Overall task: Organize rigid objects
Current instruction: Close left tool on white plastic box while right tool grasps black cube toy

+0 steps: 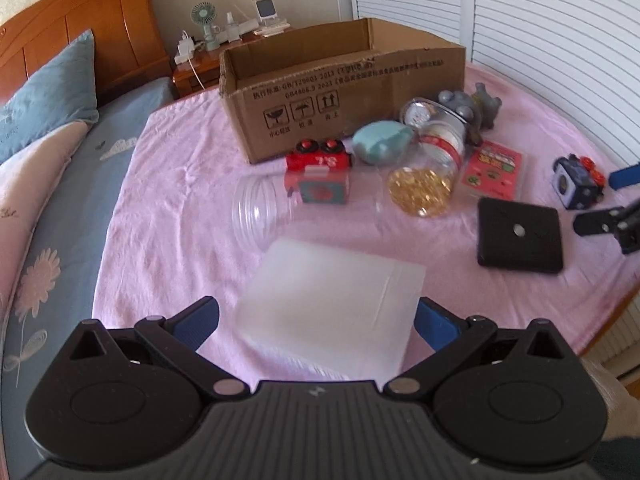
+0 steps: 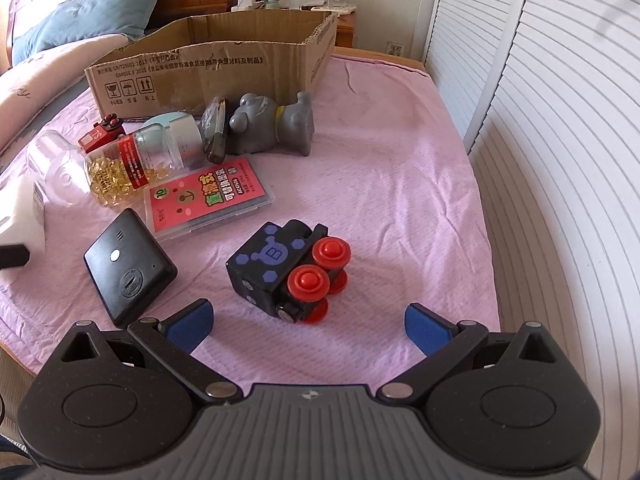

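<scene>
A cardboard box (image 1: 344,80) stood open on a pink blanket (image 1: 180,216), with toys, jars and cases scattered in front of it. The left gripper (image 1: 318,320) held a frosted white block (image 1: 332,308) between spread fingers, well short of the box. The right gripper (image 2: 308,320) hung unclenched and empty, a black toy train (image 2: 288,268) just ahead of it. The block's smooth sides might slip from the pads, dropping onto the clear jar (image 1: 260,212) nearby.

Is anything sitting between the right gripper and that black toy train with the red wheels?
Nothing visible. The right gripper is open, and only bare pink blanket lies between it and the black toy train. The black square device sits off to the left.
</scene>
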Action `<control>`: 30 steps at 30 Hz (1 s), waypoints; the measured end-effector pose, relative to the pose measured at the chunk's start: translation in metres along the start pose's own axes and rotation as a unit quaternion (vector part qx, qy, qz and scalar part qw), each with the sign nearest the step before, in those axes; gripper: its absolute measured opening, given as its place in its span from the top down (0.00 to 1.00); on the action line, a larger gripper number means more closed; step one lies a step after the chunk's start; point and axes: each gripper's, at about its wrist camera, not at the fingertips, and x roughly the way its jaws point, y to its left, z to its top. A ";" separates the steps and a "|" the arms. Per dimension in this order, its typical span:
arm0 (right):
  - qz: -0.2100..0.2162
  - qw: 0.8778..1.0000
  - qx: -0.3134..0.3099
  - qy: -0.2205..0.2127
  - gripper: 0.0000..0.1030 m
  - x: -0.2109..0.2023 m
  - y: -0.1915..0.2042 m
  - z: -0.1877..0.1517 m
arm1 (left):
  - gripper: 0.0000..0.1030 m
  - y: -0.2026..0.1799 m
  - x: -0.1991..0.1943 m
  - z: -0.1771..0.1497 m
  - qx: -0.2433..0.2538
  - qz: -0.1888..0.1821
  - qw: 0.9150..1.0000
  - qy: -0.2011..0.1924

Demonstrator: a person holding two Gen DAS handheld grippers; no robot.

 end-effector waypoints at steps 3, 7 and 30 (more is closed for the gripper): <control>0.003 1.000 -0.003 -0.003 0.00 0.002 -0.001 0.001 | 0.01 0.000 0.008 0.005 -0.011 -0.008 1.000 0.001; 0.017 1.000 -0.015 -0.008 0.00 0.004 -0.002 0.002 | 0.00 0.000 0.018 0.001 -0.027 -0.026 0.999 0.016; -0.027 0.998 0.041 -0.032 0.00 0.009 -0.006 0.003 | 0.00 0.013 0.019 -0.008 -0.082 -0.035 0.996 0.023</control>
